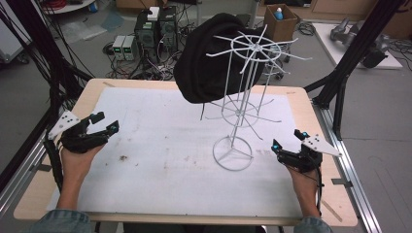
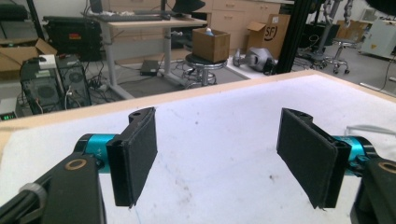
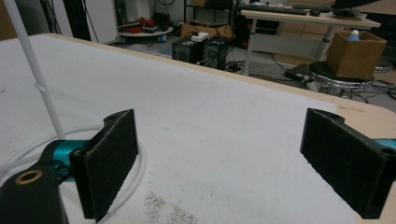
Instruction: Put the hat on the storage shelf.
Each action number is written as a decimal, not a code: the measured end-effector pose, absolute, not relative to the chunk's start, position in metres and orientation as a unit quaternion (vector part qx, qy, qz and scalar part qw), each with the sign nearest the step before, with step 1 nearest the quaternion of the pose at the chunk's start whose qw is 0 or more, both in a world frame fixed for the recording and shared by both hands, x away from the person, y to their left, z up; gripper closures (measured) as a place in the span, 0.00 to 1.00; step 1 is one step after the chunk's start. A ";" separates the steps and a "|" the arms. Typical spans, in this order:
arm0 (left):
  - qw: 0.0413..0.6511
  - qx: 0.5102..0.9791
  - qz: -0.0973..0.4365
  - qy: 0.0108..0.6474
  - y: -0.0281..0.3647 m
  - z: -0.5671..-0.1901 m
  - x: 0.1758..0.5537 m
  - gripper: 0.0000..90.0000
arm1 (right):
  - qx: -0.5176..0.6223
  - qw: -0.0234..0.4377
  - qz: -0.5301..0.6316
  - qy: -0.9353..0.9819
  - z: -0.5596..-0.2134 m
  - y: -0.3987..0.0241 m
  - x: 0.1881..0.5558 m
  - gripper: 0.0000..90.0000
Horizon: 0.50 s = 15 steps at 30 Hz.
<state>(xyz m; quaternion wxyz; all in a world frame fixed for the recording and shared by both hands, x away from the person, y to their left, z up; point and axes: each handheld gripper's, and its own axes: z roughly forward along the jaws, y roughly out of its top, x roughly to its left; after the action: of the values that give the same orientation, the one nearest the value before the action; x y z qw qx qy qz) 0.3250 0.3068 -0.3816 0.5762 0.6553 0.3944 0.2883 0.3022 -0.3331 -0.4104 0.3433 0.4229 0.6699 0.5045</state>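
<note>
Black hat (image 1: 209, 58) hung on wire rack (image 1: 243, 97); left gripper (image 1: 99, 127) and right gripper (image 1: 287, 141) waited, jaws apart, empty. Likely next: reach for hat.

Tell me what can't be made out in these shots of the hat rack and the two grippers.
- High view: the black hat covers the far prongs of the white wire rack, so how it hangs is hidden.
- Right gripper view: the rack's pole is cut off by the top edge.
- High view: dark specks on the white mat are too small to identify.
- Left gripper view: one thin white prong is cut off by the right edge.
</note>
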 end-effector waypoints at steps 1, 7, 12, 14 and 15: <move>0.574 0.656 0.289 0.396 0.307 -0.385 0.325 0.32 | 0.423 0.343 0.504 0.670 -0.411 -0.333 0.302 0.12; 0.556 0.663 0.294 0.406 0.310 -0.397 0.324 0.27 | 0.423 0.340 0.505 0.672 -0.411 -0.333 0.303 0.12; 0.548 0.666 0.295 0.411 0.311 -0.403 0.325 0.24 | 0.423 0.339 0.505 0.672 -0.411 -0.333 0.303 0.12; 0.546 0.666 0.297 0.413 0.311 -0.404 0.325 0.23 | 0.421 0.339 0.505 0.673 -0.411 -0.333 0.303 0.12; 0.544 0.667 0.297 0.414 0.311 -0.405 0.325 0.22 | 0.421 0.339 0.505 0.673 -0.411 -0.333 0.303 0.12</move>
<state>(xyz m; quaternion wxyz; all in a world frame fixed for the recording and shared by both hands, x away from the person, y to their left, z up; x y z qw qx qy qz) 0.3254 0.3109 -0.4049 0.5438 0.6667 0.4141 0.2971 0.3031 -0.3329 -0.4114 0.3391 0.4213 0.6727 0.5050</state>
